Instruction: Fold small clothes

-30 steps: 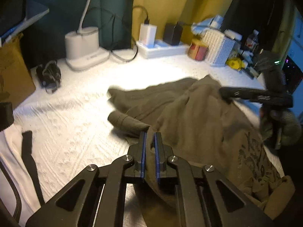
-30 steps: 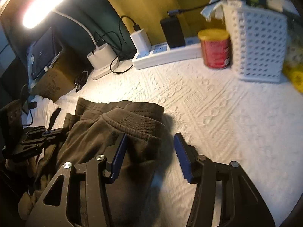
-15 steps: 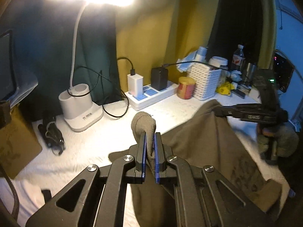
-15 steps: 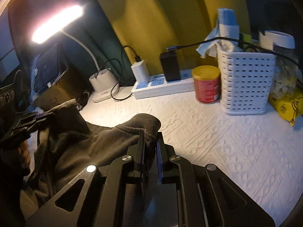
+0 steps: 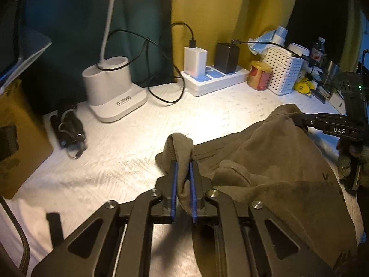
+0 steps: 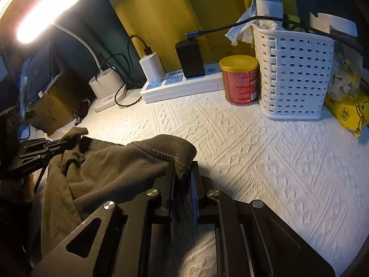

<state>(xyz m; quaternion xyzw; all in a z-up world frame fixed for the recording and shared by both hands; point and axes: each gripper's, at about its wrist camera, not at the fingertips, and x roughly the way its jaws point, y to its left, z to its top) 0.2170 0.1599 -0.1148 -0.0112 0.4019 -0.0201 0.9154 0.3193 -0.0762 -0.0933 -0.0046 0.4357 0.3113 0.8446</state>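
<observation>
Since half a second ago we've brought both garment ends back down toward the table, and both sets of jaws have just eased apart a little with cloth still between them. Left gripper (image 5: 183, 173) pinches a bunched cuff of the olive garment (image 5: 276, 173), fabric filling the narrow gap between its blue pads. Right gripper (image 6: 182, 173) has the ribbed cuff (image 6: 166, 149) in its jaws; cloth sits against the left pad, a slim gap shows at the right one. The garment lies rumpled on the white textured tablecloth (image 6: 265, 161), stretched between the two grippers. Behind it: lamp base (image 5: 113, 90), power strip (image 6: 180, 85) with two chargers, red can (image 6: 241, 79) just beside the white basket (image 6: 293, 73).
</observation>
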